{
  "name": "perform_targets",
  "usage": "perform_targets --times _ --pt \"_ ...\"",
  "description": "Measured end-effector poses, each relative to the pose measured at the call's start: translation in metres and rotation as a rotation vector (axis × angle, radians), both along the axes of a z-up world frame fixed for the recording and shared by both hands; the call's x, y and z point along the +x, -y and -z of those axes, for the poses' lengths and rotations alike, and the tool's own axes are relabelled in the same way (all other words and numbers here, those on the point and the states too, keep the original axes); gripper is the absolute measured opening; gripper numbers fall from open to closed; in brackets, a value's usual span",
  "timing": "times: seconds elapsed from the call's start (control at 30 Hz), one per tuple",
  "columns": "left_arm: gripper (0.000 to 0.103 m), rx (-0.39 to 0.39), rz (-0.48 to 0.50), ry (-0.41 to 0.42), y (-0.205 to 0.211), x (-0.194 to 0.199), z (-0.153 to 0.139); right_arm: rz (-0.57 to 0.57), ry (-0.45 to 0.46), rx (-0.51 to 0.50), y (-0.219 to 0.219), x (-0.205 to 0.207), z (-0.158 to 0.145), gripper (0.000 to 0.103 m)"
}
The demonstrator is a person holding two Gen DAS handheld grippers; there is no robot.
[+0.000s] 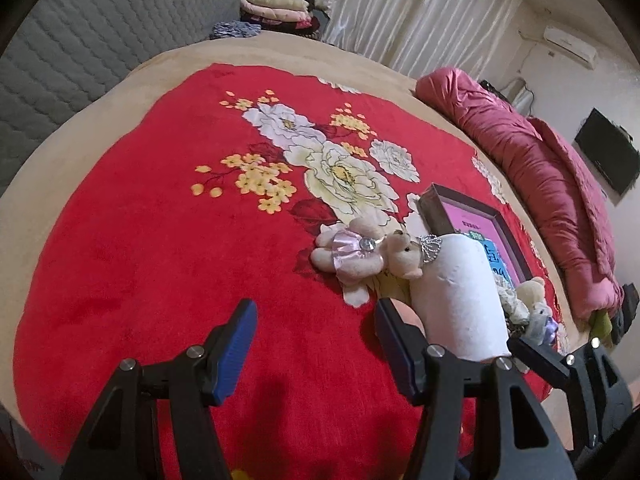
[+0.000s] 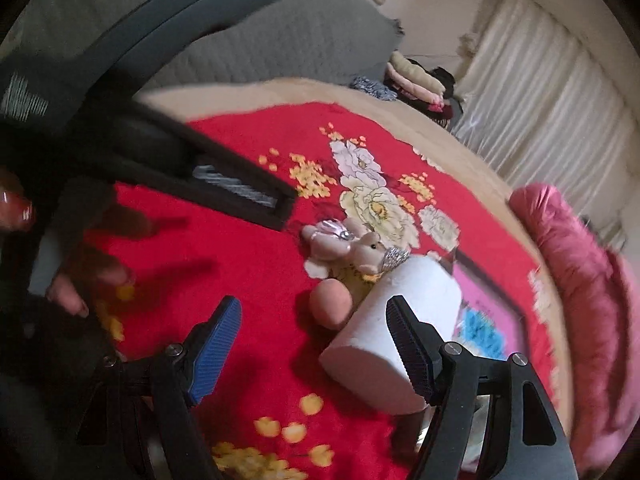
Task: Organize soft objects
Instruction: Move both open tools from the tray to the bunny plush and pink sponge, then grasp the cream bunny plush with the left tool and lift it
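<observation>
A pale teddy bear [image 1: 360, 256] [image 2: 344, 248] in a pink dress with a silver crown lies on the red floral blanket [image 1: 160, 240] [image 2: 248, 264]. A white foam cylinder [image 1: 460, 300] [image 2: 400, 312] rests tilted beside it, with a peach ball [image 2: 331, 304] next to its lower end. My left gripper [image 1: 316, 344] stands open over bare blanket, short of the bear. My right gripper [image 2: 316, 344] is open too; its right finger [image 2: 412, 348] crosses in front of the cylinder and its left finger is well apart from it. Small plush toys [image 1: 532, 300] lie behind the cylinder.
A dark-framed pink box [image 1: 480, 232] [image 2: 492, 308] lies beyond the cylinder. A rolled pink quilt [image 1: 540, 176] [image 2: 580, 280] runs along the bed's right side. Folded bedding [image 1: 276, 4] is stacked at the far end. A hand [image 2: 80, 280] grips the left tool at that view's left edge.
</observation>
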State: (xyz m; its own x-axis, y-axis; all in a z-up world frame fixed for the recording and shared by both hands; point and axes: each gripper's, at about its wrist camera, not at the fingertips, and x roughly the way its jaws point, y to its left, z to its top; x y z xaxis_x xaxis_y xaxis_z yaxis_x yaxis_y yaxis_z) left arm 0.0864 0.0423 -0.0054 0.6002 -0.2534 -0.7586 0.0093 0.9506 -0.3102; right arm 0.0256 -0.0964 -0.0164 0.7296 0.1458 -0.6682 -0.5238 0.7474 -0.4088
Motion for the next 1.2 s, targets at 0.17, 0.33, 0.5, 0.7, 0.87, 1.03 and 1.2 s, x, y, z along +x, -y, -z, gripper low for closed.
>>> perform_targets --times 0.17,0.33,0.5,0.7,0.87,1.03,1.2 --pt "0.060 0.009 0.042 -0.010 0.008 0.022 0.010 -0.050 0.026 -0.161 -0.016 0.013 0.016 0.076" --pt "0.060 -0.027 0.099 -0.039 0.014 0.053 0.023 -0.086 -0.016 -0.208 -0.017 0.027 0.026 0.076" --pt "0.060 -0.030 0.148 -0.045 0.024 0.084 0.036 -0.074 -0.052 -0.194 -0.007 0.039 0.028 0.076" --pt "0.060 -0.136 0.173 -0.052 0.026 0.111 0.043 -0.067 -0.067 -0.181 0.002 0.048 0.028 0.076" --pt "0.060 -0.210 0.265 -0.084 0.021 0.127 0.040 -0.066 -0.080 -0.128 0.009 0.046 0.024 0.076" --pt "0.060 -0.431 0.359 -0.227 0.011 0.132 0.041 -0.048 -0.078 -0.087 0.014 0.048 0.021 0.076" --pt "0.060 -0.493 0.319 -0.337 0.015 0.128 0.050 -0.046 -0.079 -0.070 0.014 0.049 0.018 0.076"
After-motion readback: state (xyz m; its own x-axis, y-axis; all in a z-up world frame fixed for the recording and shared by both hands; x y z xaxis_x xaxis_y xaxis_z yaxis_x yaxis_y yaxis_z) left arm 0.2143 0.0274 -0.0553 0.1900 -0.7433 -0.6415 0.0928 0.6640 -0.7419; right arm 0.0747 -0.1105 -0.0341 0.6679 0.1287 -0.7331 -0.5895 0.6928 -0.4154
